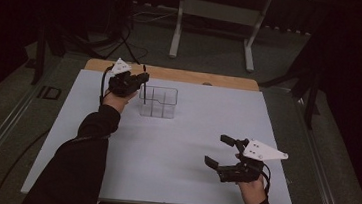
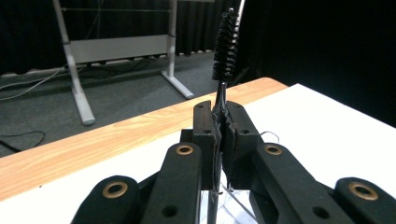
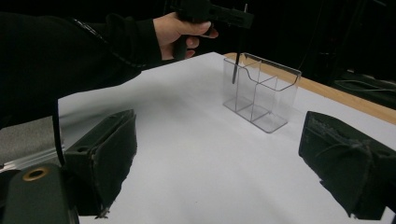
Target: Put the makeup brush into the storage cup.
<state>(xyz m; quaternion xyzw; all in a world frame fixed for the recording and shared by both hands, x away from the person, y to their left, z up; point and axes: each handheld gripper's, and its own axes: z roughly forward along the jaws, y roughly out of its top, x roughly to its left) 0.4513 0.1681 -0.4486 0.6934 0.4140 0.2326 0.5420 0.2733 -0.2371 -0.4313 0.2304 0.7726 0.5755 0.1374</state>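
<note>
My left gripper hovers over the far left of the white sheet, shut on a thin black brush. The brush stands upright, bristles above the jaws, and its stem hangs down into the left end of a clear compartment box. In the left gripper view the pads pinch the stem, with the box rim just below. My right gripper rests near the front right of the sheet, open, with nothing between its pads. The box lies well ahead of it.
A white sheet covers the table, with a strip of wooden tabletop showing along the far edge. Beyond the table stand a white metal frame and some cables on the floor.
</note>
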